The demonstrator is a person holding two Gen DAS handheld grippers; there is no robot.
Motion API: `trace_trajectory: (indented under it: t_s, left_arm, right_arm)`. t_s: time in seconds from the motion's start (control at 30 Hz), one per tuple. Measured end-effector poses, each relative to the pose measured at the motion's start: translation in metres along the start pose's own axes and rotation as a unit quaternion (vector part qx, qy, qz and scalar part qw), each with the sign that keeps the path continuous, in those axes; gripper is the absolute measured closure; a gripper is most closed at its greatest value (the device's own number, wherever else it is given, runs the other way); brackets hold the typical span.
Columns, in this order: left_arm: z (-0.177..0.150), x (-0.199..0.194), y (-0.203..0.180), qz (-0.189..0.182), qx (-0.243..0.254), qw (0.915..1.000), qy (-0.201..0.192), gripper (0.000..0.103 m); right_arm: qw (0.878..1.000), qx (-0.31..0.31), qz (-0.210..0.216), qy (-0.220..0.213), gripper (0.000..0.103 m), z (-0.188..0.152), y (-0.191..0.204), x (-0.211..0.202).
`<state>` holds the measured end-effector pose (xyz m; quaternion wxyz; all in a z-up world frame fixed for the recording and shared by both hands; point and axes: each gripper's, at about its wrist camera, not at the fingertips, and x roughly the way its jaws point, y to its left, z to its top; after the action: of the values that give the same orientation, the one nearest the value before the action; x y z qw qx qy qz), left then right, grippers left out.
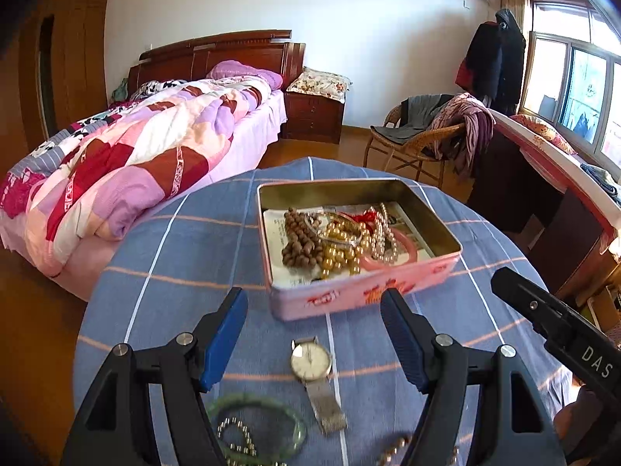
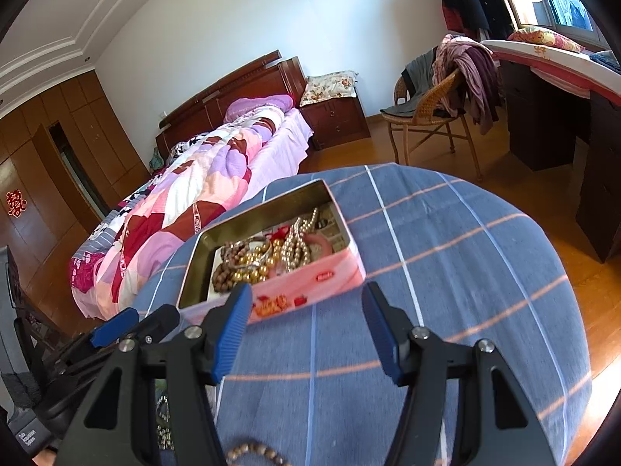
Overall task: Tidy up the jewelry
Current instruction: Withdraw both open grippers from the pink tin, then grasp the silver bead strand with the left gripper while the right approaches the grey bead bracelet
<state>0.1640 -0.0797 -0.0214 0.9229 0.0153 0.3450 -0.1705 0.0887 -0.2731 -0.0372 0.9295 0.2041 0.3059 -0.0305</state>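
Hovering between picks, both the left gripper [image 1: 314, 334] and right gripper [image 2: 306, 326] hang with fingers released and empty, the pink tin [image 1: 361, 291] at twelve o'clock half-filled, so next I'd guess the watch [image 1: 311, 361] on the bench [image 1: 174, 256] needs a careful pinch.

On your table [image 1: 186, 240] the tin [image 1: 361, 295] sits toward the far side, with bead strings [image 1: 306, 244] and a bangle [image 1: 392, 260] heaped inside it. Nearer you, the watch [image 1: 312, 361] lies just before the tin; another bangle [image 1: 256, 423] lies to its left. Behind the table, the bed [image 1: 136, 163] stands left and the chair [image 1: 419, 136] right.
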Motion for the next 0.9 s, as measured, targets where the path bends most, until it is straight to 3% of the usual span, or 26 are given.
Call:
trace_trajectory:
  t_s: [0.4, 0.67, 0.9]
  left_arm:
    - [-0.032, -0.02, 0.005, 0.031, 0.024, 0.9992, 0.002, 0.032]
    - [-0.046, -0.022, 0.018, 0.03, 0.016, 0.9993, 0.017, 0.032]
    - [-0.066, -0.035, 0.036, 0.015, 0.049, 0.9986, 0.014, 0.032]
  right_arm:
    - [1.0, -0.015, 0.002, 0.023, 0.041, -0.029, 0.005, -0.016]
    - [0.999, -0.014, 0.002, 0.039, 0.04, -0.043, 0.005, -0.015]
    - [0.998, -0.03, -0.006, 0.049, 0.036, -0.052, 0.006, -0.02]
